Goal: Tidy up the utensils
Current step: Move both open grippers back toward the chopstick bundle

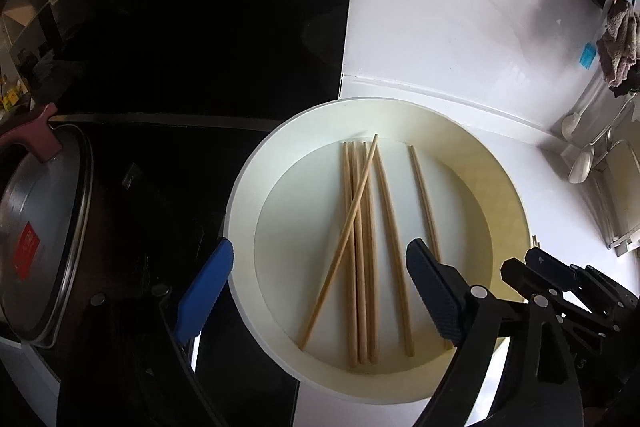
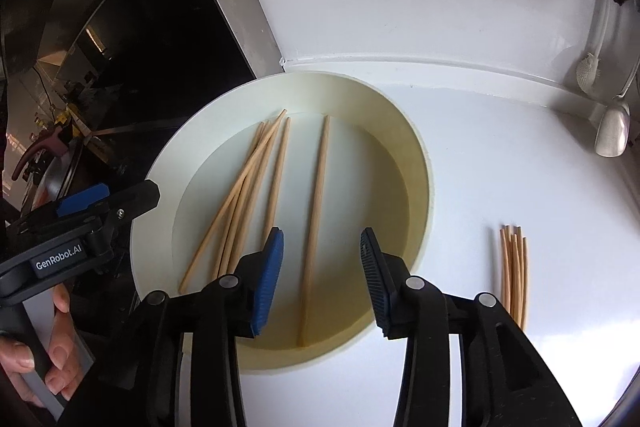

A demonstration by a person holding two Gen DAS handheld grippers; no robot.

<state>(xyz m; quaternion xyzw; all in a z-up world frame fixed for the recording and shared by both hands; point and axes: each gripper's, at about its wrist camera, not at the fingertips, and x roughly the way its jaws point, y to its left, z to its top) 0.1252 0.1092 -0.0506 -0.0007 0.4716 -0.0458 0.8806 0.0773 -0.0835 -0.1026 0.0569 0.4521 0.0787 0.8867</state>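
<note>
The left gripper [image 1: 320,287] is wide open and holds nothing, and the right gripper [image 2: 322,279] is partly open and empty too. To do this well, grab one stick near its middle. The chopsticks [image 1: 362,247] are thin, light brown wood, lying in the white bowl [image 1: 244,187] just under both grippers. A tidy bundle [image 2: 514,275] lies right of the right gripper.

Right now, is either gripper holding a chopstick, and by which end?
Neither. The left gripper and right gripper are open and empty above the wooden chopsticks in the round white bowl.
</note>
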